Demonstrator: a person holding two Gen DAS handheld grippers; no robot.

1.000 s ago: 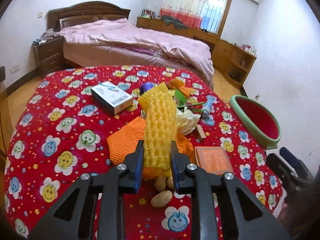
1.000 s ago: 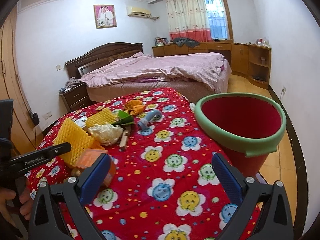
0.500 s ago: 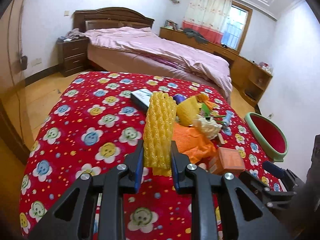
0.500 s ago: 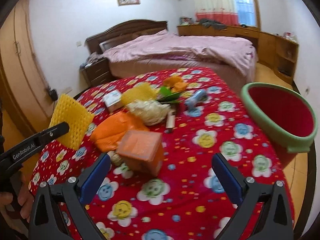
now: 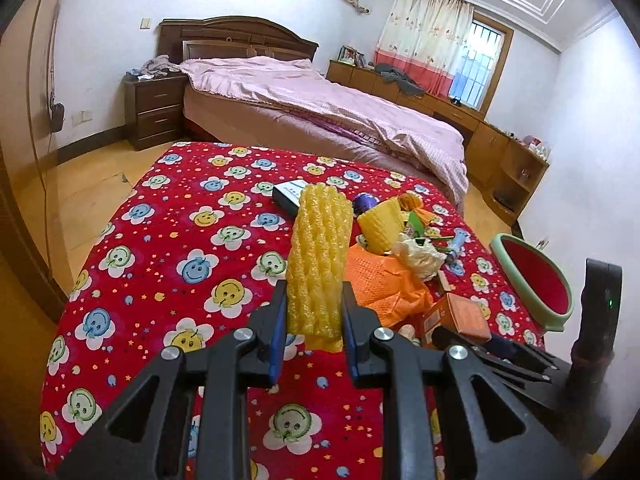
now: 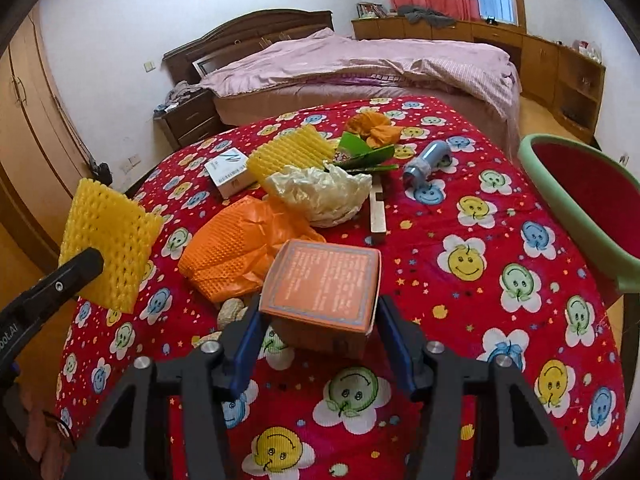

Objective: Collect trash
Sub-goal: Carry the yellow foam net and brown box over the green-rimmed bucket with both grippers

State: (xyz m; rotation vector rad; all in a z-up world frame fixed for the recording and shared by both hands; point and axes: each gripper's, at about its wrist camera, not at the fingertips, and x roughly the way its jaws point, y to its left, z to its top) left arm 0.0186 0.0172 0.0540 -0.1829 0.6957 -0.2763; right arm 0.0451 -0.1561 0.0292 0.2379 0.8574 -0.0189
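Orange box sits low in the frame's centre, squarely between our right gripper's wide jaws, while our left gripper pinches the yellow foam net upright.

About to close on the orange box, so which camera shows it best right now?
The right wrist view: the orange box sits whole between the open right gripper fingers, printed top facing the camera. In the left wrist view the box shows only at an angle, partly hidden behind the right gripper's fingers.
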